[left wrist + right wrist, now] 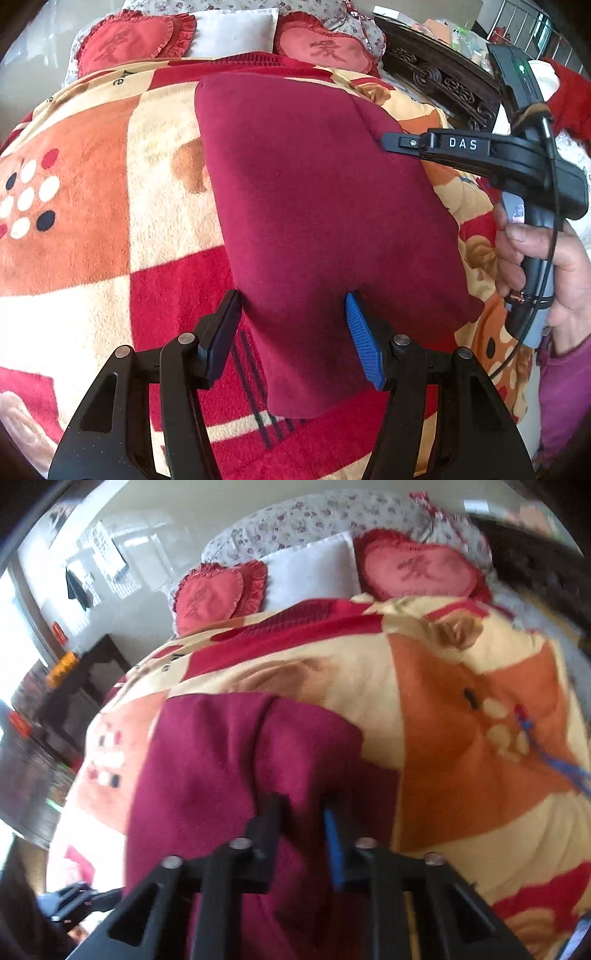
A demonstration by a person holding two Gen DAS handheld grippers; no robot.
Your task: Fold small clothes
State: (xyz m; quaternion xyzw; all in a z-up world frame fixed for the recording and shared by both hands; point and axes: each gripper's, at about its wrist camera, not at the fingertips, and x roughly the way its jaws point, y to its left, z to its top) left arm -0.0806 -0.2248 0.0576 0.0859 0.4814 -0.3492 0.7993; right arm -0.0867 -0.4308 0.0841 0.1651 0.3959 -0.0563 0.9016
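A dark red garment [317, 206] lies folded flat on a patterned blanket [92, 221] on a bed. My left gripper [293, 314] is open, its two fingers straddling the garment's near edge without gripping it. My right gripper [388, 142] reaches in from the right, its tip at the garment's right edge near a fold line. In the blurred right wrist view the garment [221, 775] fills the lower left and the right gripper [303, 808] sits over its edge with a narrow gap between the fingers; cloth shows in the gap.
Two red heart cushions [129, 40] [325, 48] and a white pillow [232, 31] lie at the bed's head. A dark carved wooden table [443, 77] stands to the right. The person's hand [535, 258] holds the right gripper's handle.
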